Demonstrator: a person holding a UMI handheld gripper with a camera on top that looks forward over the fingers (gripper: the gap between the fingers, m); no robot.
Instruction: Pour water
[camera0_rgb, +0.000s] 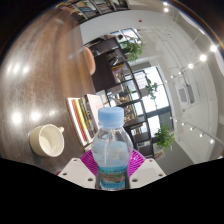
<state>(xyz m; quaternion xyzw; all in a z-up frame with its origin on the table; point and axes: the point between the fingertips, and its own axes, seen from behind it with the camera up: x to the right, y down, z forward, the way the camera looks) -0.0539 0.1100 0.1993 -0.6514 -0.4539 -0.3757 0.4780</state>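
Held a bottle (112, 150) between the fingers of the gripper (112, 172), pink pads (92, 160) pressed tight against both sides, so clenched on it for sure. Bottle stood upright, clear plastic, light blue cap on top, water visible inside. Had a label band low on the body, bluish, but couldn't read any writing or brand off it, too small and partly hidden by the pads.

Everything else placed off the bottle: cup (46, 140) sat to the left of it, near but apart, cream-coloured, round, on the table (30, 100). Couldn't tell whether anything was in the cup. Just beyond the bottle, slightly left, lay some books (82, 112) with red and green edges, no readable titles either. Farther behind the bottle, a room with dark shelving and big windows (150, 85). Couple of potted plants (163, 138) off to the right of the bottle and another higher up behind it. Ceiling lights showed as bright dots well above and around.

Whole scene looked tilted, with the table slanting away to the left of the bottle.
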